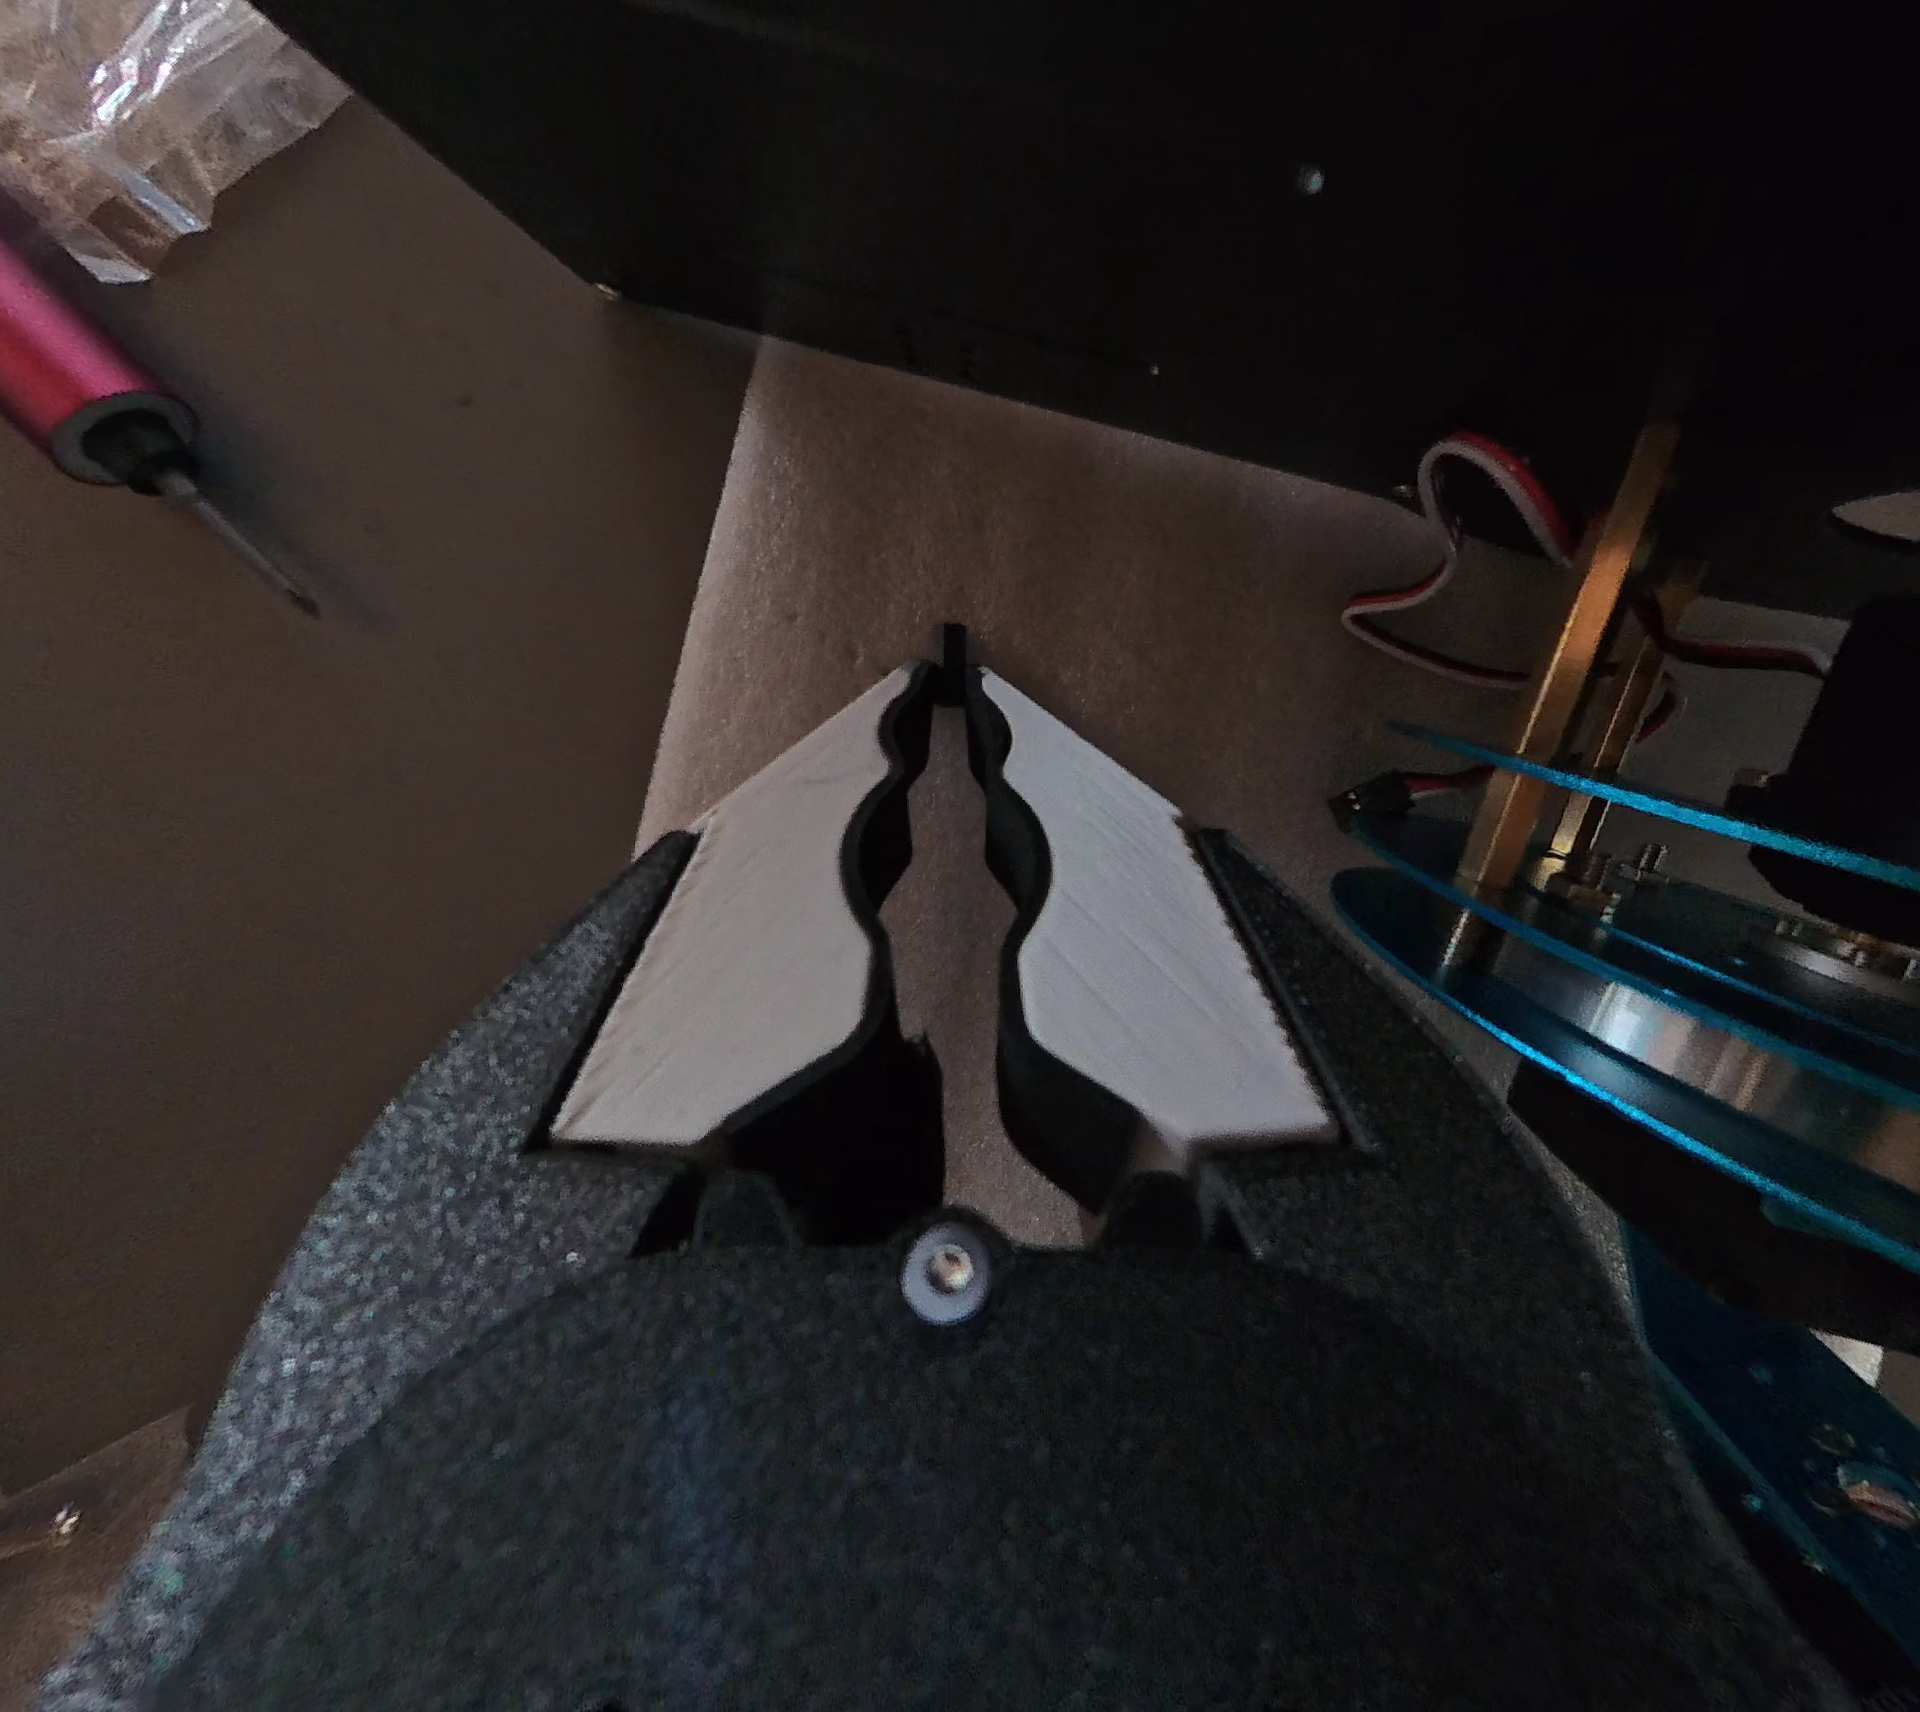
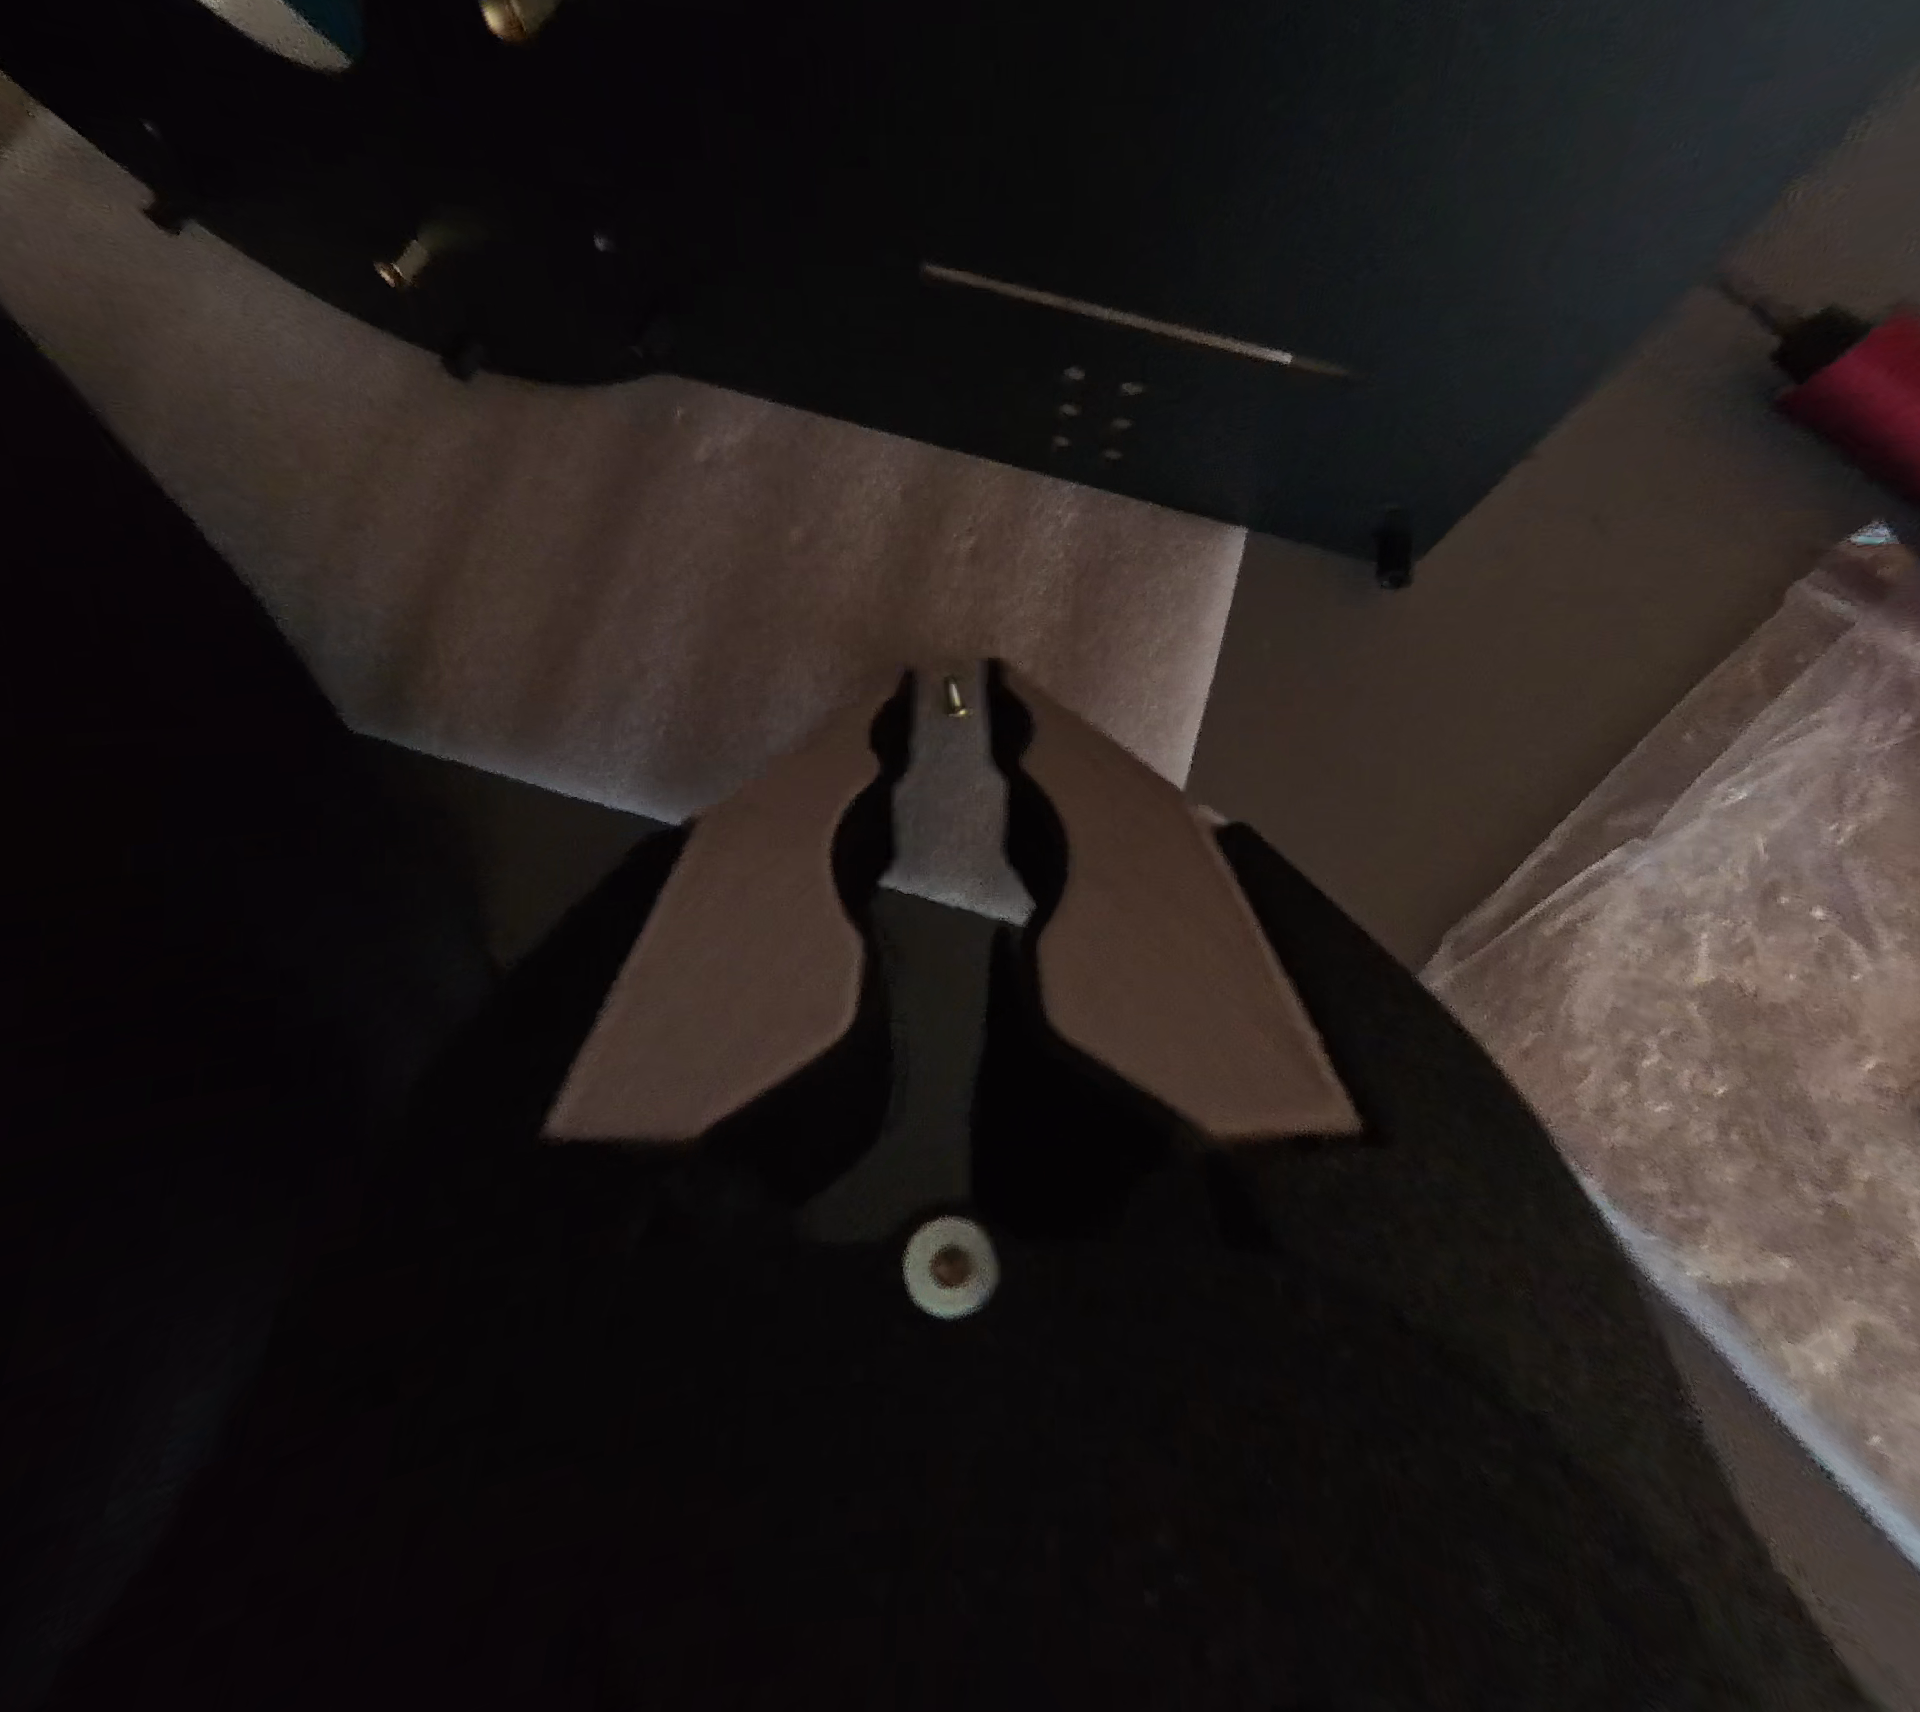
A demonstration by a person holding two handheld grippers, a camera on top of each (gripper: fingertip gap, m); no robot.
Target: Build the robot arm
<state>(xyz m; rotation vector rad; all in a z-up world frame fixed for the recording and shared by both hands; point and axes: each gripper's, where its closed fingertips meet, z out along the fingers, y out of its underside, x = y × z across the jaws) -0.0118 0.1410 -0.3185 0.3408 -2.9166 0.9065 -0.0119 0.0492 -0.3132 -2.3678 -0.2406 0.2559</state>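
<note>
1. I am looking along the left claw [image 1: 951, 675], and its white fingers [image 1: 769, 914] are pinching a small black pin-like part [image 1: 952, 646] at the tips, so the claw is closed on that part.
2. The part is sticking out just past the fingertips, over a pale foam sheet [image 1: 1091, 519] that is lying on the brown tabletop [image 1: 416, 623].
3. A large black panel [image 1: 1143, 104] with screw heads is hanging just above and ahead of the left claw.
4. To the right of it, stacked blue clear plates [image 1: 1621, 924] with brass posts and a red-and-white wire [image 1: 1455, 540] are standing near.
5. To the left, a red-handled screwdriver [image 1: 94, 384] and a clear plastic bag [image 1: 135, 93] are lying on the tabletop, well apart from the claw.
6. I am seeing the right claw [image 2: 951, 686] with its jaws slightly parted; a tiny brass screw [image 2: 952, 694] is sitting between the tips, but I cannot tell whether they are touching it.
7. The same foam sheet [image 2: 727, 571] is lying beneath, the black panel [image 2: 1039, 104] is lying beyond, and a clear bag [image 2: 1714, 987] is resting at the right.
</note>
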